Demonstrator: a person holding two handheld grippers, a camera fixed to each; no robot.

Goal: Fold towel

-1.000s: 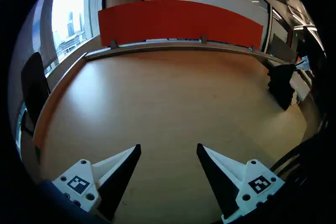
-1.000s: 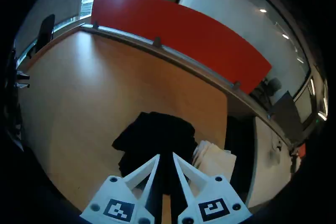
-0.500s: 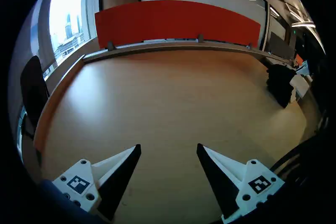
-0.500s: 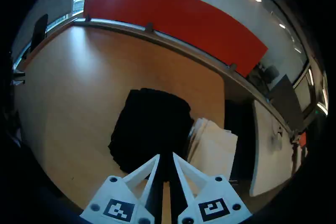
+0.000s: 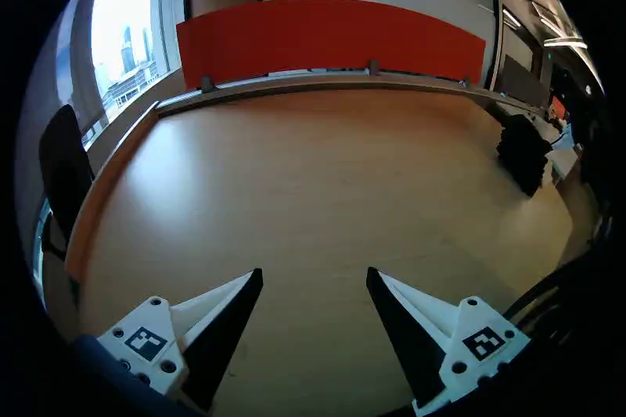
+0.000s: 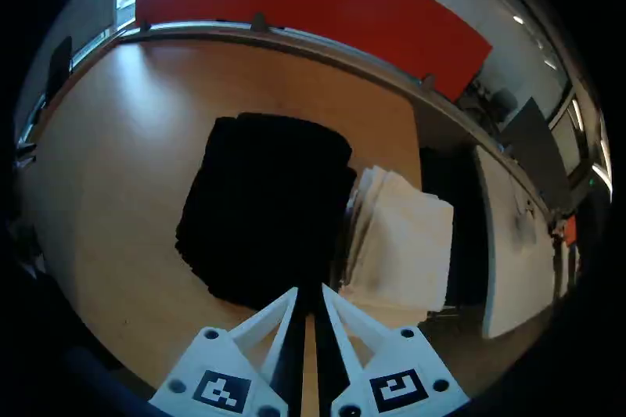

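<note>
1. Left gripper view: the left gripper is seen spread wide, with nothing between its fingers. Bare table lies beneath and ahead. The black towel is noted far off to the tool's right, well apart. This gripper is judged idle and is best brought across to a second corner, so the fold comes out even.
2. Same view: a red partition is set along the table's far edge, and a dark chair is seen to the left. Nothing is found in the way.
3. Right gripper view: the right gripper is drawn nearly closed, leaving a thin slit. The towel lies flat directly ahead, its near edge at the fingertips. Whether cloth is pinched cannot be told. A single layer should be taken.
4. Same view: a pale towel stack lies just beside the black one, to the right, and could be dragged along.
</note>
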